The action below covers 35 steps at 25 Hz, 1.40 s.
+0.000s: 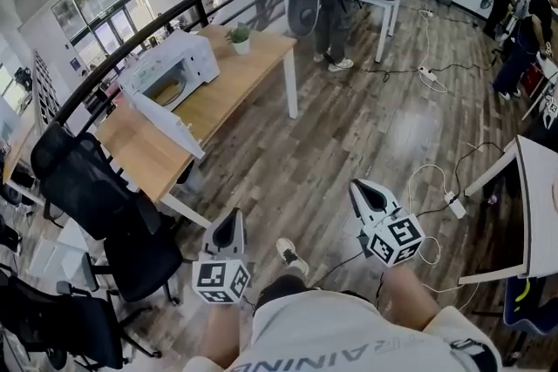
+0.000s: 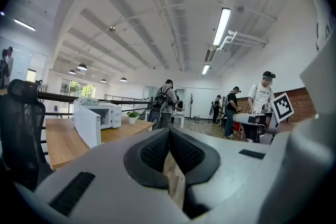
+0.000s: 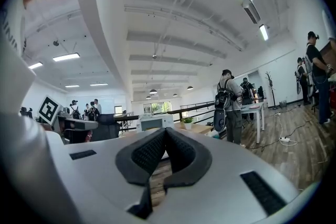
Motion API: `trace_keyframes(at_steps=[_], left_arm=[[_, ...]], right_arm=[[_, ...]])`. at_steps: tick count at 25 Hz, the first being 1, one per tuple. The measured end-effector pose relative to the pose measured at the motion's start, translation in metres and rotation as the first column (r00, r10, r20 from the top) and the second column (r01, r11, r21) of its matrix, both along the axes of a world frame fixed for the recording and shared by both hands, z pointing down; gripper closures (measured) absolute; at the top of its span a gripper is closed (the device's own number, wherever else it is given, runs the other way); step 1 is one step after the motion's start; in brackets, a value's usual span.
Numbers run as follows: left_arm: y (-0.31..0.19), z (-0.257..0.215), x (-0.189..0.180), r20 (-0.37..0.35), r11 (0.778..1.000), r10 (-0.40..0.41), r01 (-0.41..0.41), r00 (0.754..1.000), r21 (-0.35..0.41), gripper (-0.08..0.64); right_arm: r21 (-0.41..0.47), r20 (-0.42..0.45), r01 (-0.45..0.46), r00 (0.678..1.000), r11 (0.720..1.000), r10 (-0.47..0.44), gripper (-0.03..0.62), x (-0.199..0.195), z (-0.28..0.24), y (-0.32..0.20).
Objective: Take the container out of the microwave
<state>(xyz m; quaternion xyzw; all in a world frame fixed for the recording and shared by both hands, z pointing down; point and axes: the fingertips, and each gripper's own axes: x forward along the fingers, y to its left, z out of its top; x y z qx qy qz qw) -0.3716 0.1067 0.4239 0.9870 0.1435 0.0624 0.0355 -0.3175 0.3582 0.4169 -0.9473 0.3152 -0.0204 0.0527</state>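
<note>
Fingers (image 2: 153, 153) of our left gripper (image 2: 169, 132) are pressed together at the tips with nothing between them, and our right gripper (image 3: 165, 131) is the same, closed and empty. We hold both out level in front of us, over the wooden floor (image 1: 349, 118), well apart from the table (image 1: 235, 91).

We judge the step in hand to be the walk up to the microwave (image 1: 179, 65), so the task has barely begun. It stands along the table's far edge, by the railing (image 1: 131, 48), between the plant pot (image 1: 240, 37) at the far corner and the black chair (image 1: 87, 179) at the near end. Its door (image 1: 166, 122) hangs open toward the table's near edge. Something yellowish shows low inside, and we take it for the container (image 1: 166, 89); its shape is too small to tell.

To do this well, we should come up square to the opening, minding the cables (image 1: 436, 213) on the floor and the chair. We should spread one gripper's fingers before reaching in, pass clear of the door, and enter level. Then we close on the container's rim and draw it straight out toward the near edge, the other gripper ready to steady it
</note>
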Motion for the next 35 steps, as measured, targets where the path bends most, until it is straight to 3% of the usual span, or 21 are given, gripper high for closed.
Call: trace_keyframes(at_steps=[6,12,15,23,35], left_arm=[[0.003,0.002,0.067,-0.008,1.000,0.028,-0.028,1.000,0.002,0.529],[-0.003,0.007,0.143,-0.004,0.999,0.027,-0.027,1.000,0.019,0.528],[-0.016,0.008,0.181,-0.005,0.998,0.003,-0.003,1.000,0.055,0.529],[-0.080,0.015,0.271,0.016,0.994,-0.110,0.109,0.994,0.022,0.529],[-0.149,0.021,0.340,0.031,0.966,-0.259,0.260,0.965,-0.011,0.529]], right_arm=[[-0.010,0.006,-0.035,0.999,0.999,0.035,0.572,0.051,0.008,0.009],[-0.028,0.016,-0.036,0.999,0.999,0.037,0.572,0.131,0.010,0.002],[-0.033,0.024,0.001,1.000,0.999,0.000,0.572,0.176,0.013,-0.018],[-0.029,0.084,0.129,0.988,0.991,-0.126,0.572,0.289,0.027,-0.100],[-0.056,0.068,0.305,0.951,0.951,-0.301,0.572,0.394,0.015,-0.196]])
